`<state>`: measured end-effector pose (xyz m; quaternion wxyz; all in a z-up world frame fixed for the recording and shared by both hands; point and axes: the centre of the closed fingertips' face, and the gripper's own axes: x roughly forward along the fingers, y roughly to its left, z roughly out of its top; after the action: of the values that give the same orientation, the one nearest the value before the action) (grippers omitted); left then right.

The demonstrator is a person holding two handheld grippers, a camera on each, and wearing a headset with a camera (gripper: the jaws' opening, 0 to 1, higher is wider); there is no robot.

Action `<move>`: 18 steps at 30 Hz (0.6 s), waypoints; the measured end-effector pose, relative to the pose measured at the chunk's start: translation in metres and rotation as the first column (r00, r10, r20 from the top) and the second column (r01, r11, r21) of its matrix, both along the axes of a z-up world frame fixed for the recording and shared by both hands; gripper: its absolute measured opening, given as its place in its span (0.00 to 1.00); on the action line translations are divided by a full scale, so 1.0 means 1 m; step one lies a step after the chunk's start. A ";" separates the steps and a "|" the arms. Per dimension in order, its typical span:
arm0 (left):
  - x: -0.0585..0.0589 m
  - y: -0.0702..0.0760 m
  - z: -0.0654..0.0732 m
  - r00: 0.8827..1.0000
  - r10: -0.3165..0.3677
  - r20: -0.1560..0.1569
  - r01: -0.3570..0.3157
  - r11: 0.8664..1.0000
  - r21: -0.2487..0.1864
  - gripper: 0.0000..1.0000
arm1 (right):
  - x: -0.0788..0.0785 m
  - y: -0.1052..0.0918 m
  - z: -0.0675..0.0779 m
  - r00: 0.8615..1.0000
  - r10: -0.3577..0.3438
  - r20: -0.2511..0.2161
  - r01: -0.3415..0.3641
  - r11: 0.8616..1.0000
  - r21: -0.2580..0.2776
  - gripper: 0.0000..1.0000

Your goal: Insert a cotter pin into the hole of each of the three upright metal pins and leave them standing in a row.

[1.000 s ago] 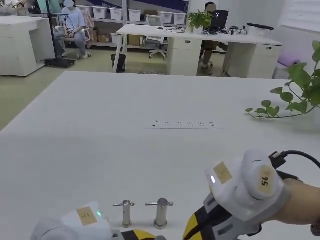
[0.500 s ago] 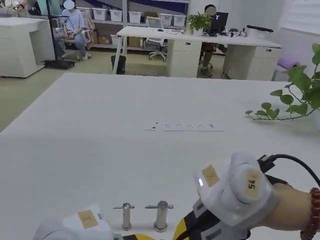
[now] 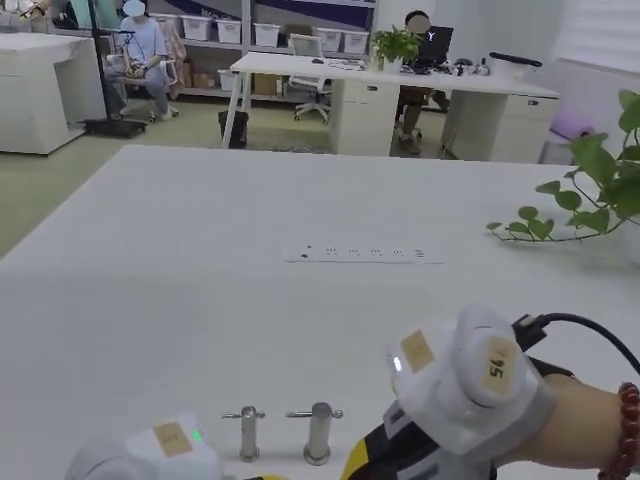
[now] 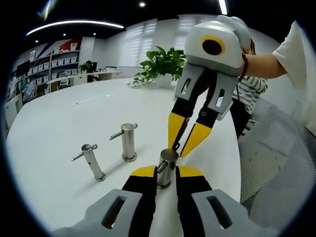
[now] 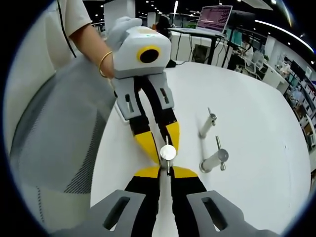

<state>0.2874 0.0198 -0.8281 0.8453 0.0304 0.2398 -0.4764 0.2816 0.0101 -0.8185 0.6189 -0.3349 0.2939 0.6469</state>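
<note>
Crowding the bottom centre of the left gripper view, the left gripper (image 4: 167,173) has its fingers clenched on the third pin (image 4: 168,162), while the right gripper (image 4: 183,143) points down from the upper right, fingers pinched on a thin cotter pin (image 4: 179,134). To the left stand the near pin (image 4: 129,143) and far pin (image 4: 93,162), each already crossed by a cotter. The head view adds a power strip (image 3: 362,254) mid-frame and a plant (image 3: 590,190) at the right of the worktop (image 3: 200,300), with the right gripper's white housing blocking the lower right.

3 upright metal pins (image 4: 93,163) (image 4: 129,143) (image 4: 167,159), 3 cotter pins (image 4: 82,152) (image 4: 118,133) (image 4: 160,167), 2 yellow-tipped grippers (image 4: 167,172) (image 4: 178,150), 1 white power strip (image 3: 360,254), 2 leafy green plants (image 3: 598,165) (image 3: 397,42), 2 people further back (image 3: 140,50) (image 3: 415,60), 1 white workbench (image 3: 250,220)
</note>
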 end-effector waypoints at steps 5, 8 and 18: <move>0.000 0.000 -0.001 1.000 0.002 0.004 -0.002 1.000 0.000 0.13 | 0.003 -0.004 0.001 1.000 -0.023 0.001 0.023 1.000 0.002 0.10; 0.001 -0.001 -0.001 1.000 0.005 0.003 -0.005 1.000 -0.003 0.12 | 0.003 -0.005 0.002 1.000 -0.028 0.004 0.028 1.000 0.002 0.10; 0.001 0.000 -0.004 0.999 0.019 -0.037 -0.020 0.999 -0.044 0.12 | 0.001 -0.002 0.002 1.000 -0.015 0.010 0.015 1.000 0.014 0.05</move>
<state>0.2886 0.0197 -0.8326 0.8459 0.0006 0.2449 -0.4738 0.2830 0.0077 -0.8168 0.6277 -0.3316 0.2886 0.6425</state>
